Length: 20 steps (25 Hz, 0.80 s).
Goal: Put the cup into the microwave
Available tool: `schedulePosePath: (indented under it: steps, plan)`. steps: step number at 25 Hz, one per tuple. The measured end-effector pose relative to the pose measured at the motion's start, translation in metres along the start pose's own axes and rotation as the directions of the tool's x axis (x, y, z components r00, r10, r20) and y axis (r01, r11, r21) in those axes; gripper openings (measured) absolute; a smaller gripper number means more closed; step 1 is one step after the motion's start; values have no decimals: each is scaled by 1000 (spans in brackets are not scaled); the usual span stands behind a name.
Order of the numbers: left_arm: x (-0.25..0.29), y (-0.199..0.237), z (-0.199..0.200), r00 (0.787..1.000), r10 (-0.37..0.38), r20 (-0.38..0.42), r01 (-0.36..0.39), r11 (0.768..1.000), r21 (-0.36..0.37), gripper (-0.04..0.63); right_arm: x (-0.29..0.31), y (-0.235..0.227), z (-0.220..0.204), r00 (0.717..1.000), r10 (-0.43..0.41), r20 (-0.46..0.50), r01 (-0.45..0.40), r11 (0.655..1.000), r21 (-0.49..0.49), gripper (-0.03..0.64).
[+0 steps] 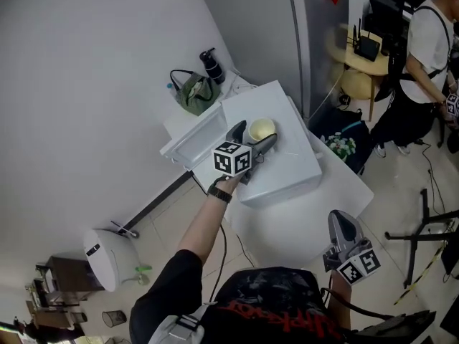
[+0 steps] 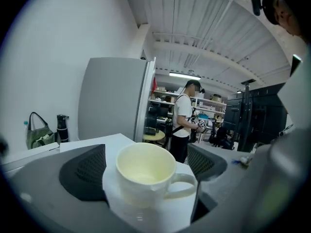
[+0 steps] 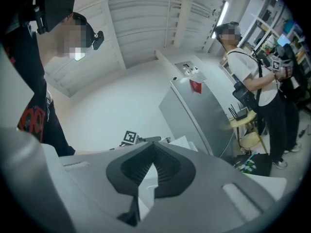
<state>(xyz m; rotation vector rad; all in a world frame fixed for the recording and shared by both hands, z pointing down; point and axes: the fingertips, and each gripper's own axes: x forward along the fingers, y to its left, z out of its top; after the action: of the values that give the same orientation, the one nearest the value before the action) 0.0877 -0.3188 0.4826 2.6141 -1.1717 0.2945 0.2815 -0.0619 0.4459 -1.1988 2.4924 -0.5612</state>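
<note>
Left gripper view: we're holding the left claw [image 2: 145, 165] wide open, pads flanking the cup [image 2: 146, 174], not touching. Cup is sitting upright on the microwave [image 1: 287, 172], handle toward the right pad. Right claw [image 3: 150, 161] is hanging well back, shut, empty.

Seen from the head, your left claw [image 1: 251, 143] covers the lower part of the cup [image 1: 262, 128], so what the cup rests on stays hidden there. In the left gripper view, the cup's foot blurs into the claw's body just below it. The microwave [image 1: 294, 169] shows only its top beyond that claw; its inside is out of sight. Your right hand is hidden under the right claw [image 1: 341, 218]. In the right gripper view, that claw's jaws block the cup, and past their tips the left claw's cube [image 3: 129, 138] is too small to read. The top edge cuts off the bystander's [image 1: 429, 45] head.
</note>
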Motion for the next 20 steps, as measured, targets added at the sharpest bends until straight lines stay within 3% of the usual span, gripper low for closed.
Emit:
schedulePosePath:
  steps: [7, 12, 20]
  plan:
    - [34, 10, -15, 988, 128, -84, -130, 991, -13, 497, -1, -30, -1, 998, -55, 2, 55, 998, 44, 0]
    - [36, 15, -14, 990, 122, -64, -123, 992, -23, 456, -1, -39, 1, 998, -56, 4, 56, 997, 49, 0]
    - [7, -7, -22, 994, 102, -45, -101, 995, 11, 454, -3, -28, 5, 1000, -17, 16, 16, 999, 39, 0]
